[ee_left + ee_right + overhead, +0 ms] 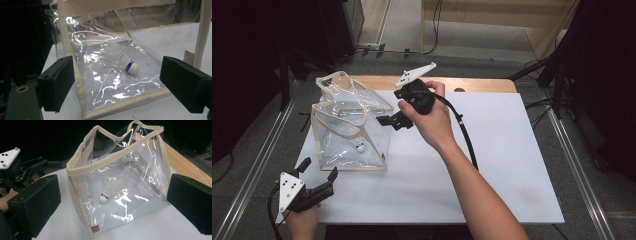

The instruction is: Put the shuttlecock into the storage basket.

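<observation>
A clear plastic bag (348,131) with beige trim stands open-topped on the left part of the white board (507,170). A white shuttlecock (360,148) with a blue band lies on the bag's floor, cork end down (132,67) (106,193). My left gripper (318,169) is open at the board's near left corner, just short of the bag's near bottom edge (125,103). My right gripper (392,107) is open, held above the board to the right of the bag with its jaws pointing left at the bag's side (82,167). Nothing sits between either pair of jaws.
The board lies on a wooden table (484,85). The right gripper's black cable (468,142) trails across the board's middle. Metal rails (257,165) run along the floor on both sides, and dark stands and cables (557,70) sit beyond the far corners.
</observation>
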A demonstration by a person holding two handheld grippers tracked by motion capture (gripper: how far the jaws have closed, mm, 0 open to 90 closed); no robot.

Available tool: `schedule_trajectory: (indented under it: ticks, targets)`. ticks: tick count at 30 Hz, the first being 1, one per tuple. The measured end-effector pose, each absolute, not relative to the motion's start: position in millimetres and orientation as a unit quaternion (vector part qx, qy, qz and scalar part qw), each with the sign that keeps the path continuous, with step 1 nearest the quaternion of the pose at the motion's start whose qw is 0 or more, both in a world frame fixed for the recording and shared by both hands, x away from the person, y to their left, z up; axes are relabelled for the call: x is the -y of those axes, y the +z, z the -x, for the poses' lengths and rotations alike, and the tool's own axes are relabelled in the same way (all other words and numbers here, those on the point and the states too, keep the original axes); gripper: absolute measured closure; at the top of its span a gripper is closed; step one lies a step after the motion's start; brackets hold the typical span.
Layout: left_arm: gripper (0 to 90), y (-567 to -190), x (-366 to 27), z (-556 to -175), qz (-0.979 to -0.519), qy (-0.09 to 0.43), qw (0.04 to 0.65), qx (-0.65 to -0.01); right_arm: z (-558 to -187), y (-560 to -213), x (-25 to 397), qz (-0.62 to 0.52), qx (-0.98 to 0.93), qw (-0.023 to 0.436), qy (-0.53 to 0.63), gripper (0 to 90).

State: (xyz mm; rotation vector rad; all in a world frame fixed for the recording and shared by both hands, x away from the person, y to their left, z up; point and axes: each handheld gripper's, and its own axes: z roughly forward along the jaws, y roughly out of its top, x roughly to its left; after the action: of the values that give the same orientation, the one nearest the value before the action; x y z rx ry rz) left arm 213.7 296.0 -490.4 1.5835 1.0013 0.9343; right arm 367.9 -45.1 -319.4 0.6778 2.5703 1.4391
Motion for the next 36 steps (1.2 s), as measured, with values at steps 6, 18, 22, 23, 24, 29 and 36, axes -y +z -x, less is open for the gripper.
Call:
schedule_trajectory:
  ticks: [6, 18, 22, 23, 24, 29, 36]
  targets:
    - [13.3, -490, -296, -214, -0.654, 0.387, 0.5, -0.415, -365, -336, 54, -0.234, -0.847, 0.061, 0.474, 0.0]
    - [13.3, -490, -296, -213, -0.656, 0.387, 0.5, -0.413, -355, -364, 63, -0.233, -0.842, 0.069, 0.482, 0.0]
    - [13.3, -490, -296, -213, -0.656, 0.387, 0.499, -0.414, -351, -370, 69, -0.234, -0.842, 0.073, 0.48, 0.0]
    - [13.3, -490, -296, -213, -0.656, 0.387, 0.498, -0.414, -350, -372, 71, -0.236, -0.841, 0.074, 0.482, 0.0]
    - [13.2, -490, -296, -213, -0.656, 0.387, 0.499, -0.414, -349, -374, 73, -0.237, -0.84, 0.076, 0.483, 0.0]
    - [13.3, -490, -295, -213, -0.656, 0.388, 0.498, -0.414, -346, -384, 84, -0.247, -0.835, 0.078, 0.485, 0.0]
    - [13.3, -491, -295, -213, -0.656, 0.388, 0.498, -0.414, -342, -392, 99, -0.255, -0.831, 0.079, 0.488, 0.0]
